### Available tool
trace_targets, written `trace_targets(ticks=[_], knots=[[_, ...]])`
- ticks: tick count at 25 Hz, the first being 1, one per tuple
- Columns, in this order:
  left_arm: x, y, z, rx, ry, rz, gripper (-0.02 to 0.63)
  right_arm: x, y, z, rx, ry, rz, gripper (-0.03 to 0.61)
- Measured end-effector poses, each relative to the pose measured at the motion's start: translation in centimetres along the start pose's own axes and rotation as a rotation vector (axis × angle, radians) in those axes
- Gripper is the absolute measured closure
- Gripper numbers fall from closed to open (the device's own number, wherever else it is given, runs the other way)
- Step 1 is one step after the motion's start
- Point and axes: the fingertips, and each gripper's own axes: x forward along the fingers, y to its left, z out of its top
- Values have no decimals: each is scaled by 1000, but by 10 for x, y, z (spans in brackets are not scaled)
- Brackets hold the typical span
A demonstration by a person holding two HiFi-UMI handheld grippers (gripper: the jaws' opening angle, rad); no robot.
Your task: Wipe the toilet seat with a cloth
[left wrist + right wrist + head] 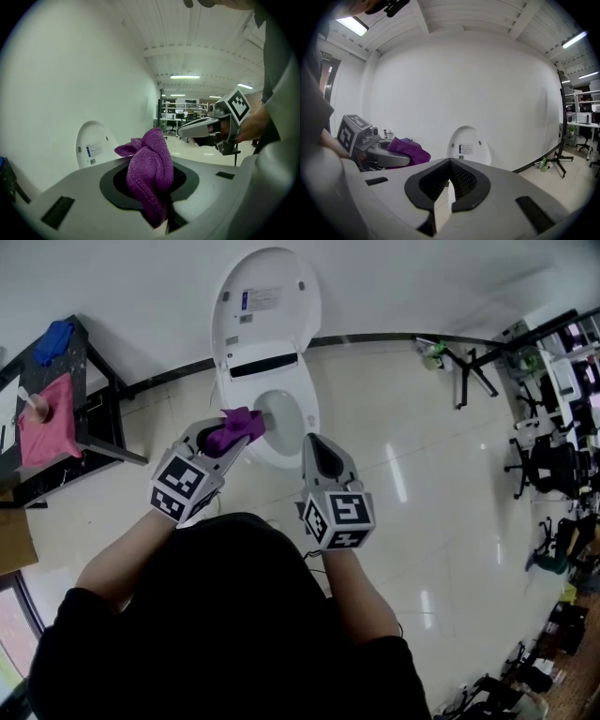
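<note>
although the cloth is in hand, the wiping itself looks barely begun, if begun at all. the left gripper is clenched on the purple cloth, which bunches out of its jaws in a loose wad. from the head view that wad hangs over the near left part of the seat, right at the edge of the bowl opening; whether it touches the seat or hovers just above it i cannot tell. the left gripper view shows the gripper held roughly level, with the raised lid ahead of it, which suggests a hover more than a press. the right gripper is over the seat's near right side, its jaws closed together with nothing between them. the lid is up, so the seat is exposed and ready. no smear, wet streak or clean patch shows on the white seat, so nothing marks any part as done. by my reading the whole ring is left: lower the cloth onto it and carry it round both sides and the front.
</note>
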Motion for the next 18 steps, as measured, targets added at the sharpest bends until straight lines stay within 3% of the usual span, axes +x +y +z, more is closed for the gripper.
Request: trace_targets(ticks=[18], knots=[[6,-10,10,38,-2,-12,520,-6,2,2,-26,-15,7,565]])
